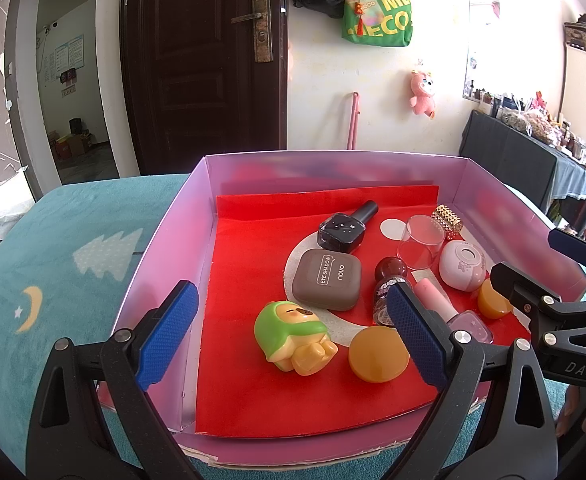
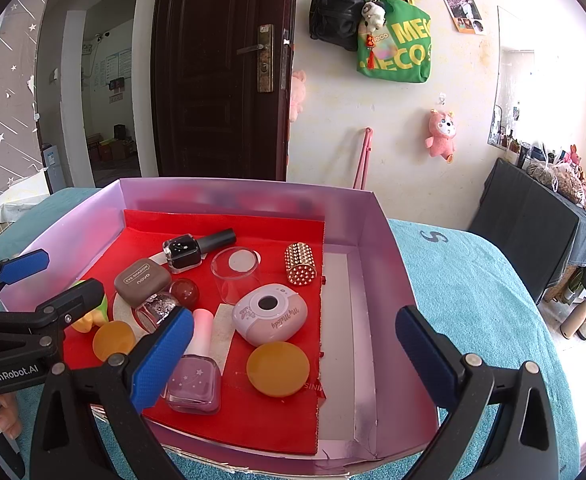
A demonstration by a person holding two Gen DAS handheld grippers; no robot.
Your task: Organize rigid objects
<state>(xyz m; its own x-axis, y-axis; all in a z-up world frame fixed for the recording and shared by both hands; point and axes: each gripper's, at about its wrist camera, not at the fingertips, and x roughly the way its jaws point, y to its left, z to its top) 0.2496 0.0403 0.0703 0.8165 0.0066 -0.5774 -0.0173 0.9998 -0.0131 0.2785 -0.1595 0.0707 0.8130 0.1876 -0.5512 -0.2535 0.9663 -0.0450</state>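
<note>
A lilac box (image 1: 165, 240) lined with red paper holds several small items. Among them are a green and yellow toy figure (image 1: 289, 332), a brown eye shadow case (image 1: 327, 280), a black nail polish bottle (image 1: 343, 230), a clear cup (image 2: 237, 274), a gold studded cylinder (image 2: 301, 264), a pink round case (image 2: 269, 318), a pink nail polish bottle (image 2: 195, 380) and two orange discs (image 1: 377, 354) (image 2: 278, 368). My left gripper (image 1: 293, 336) hovers open over the box's near left part, above the toy. My right gripper (image 2: 293, 360) hovers open over the near right part. Both are empty.
The box (image 2: 385, 280) sits on a teal cloth (image 1: 73, 260) with bare cloth on both sides. A dark cluttered table (image 2: 533, 220) stands to the right. A brown door (image 1: 201, 60) and a wall hung with bags are behind.
</note>
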